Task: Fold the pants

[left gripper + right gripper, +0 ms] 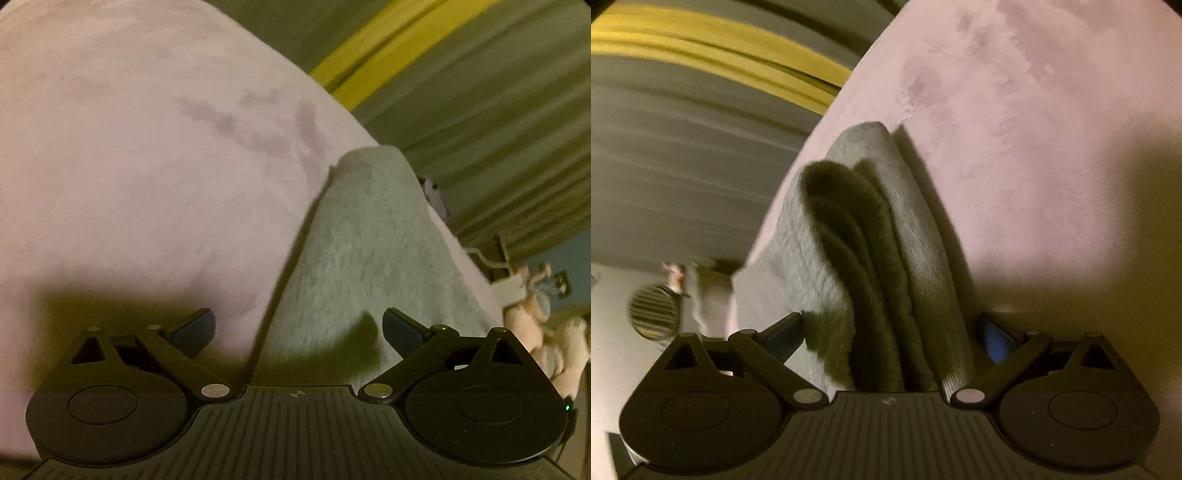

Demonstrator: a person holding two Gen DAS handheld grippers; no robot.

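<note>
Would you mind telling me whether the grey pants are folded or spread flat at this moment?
Folded: in the right wrist view the grey pants show several stacked layers on the pink surface.

Wide open pink bedcover point(129, 166) spreads to the left of the left gripper point(298, 332), nothing standing on it, so there's free passage that way. Straight ahead of its spread jaws the grey pants point(362, 251) lie flat and low. Over on the right gripper point(892, 328), stacked folds of the pants point(871, 236) fill the gap between its fingers, bare cover to its right.
</note>
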